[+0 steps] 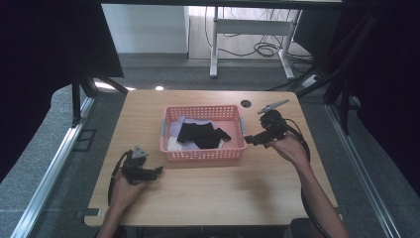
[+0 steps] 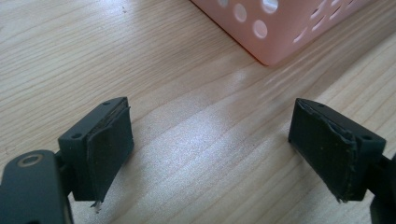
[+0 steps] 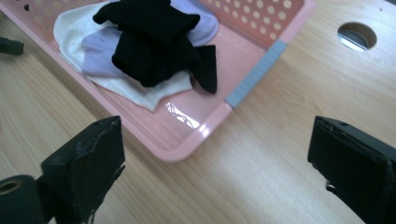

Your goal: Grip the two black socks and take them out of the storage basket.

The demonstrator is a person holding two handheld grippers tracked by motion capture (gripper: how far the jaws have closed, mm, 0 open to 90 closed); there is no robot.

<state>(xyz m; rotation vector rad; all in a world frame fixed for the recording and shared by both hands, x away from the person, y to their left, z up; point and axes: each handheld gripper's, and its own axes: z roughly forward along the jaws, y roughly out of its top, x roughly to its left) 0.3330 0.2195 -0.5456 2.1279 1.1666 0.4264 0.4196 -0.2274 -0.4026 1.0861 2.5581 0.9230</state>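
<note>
Pink basket (image 1: 203, 154) holds the heaped black, lilac and white socks (image 1: 200, 135) mid-table, so the putting-in looks done, while the right gripper (image 1: 253, 139) beside it and left gripper (image 1: 157, 171) both gape empty.

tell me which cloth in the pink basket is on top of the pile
The black cloth. It lies over the lavender cloth and the white cloth, which only peek out beneath it in the pink basket.

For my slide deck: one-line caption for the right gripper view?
Open right gripper above the wooden table, facing a pink basket of black, lavender and white cloths.
</note>
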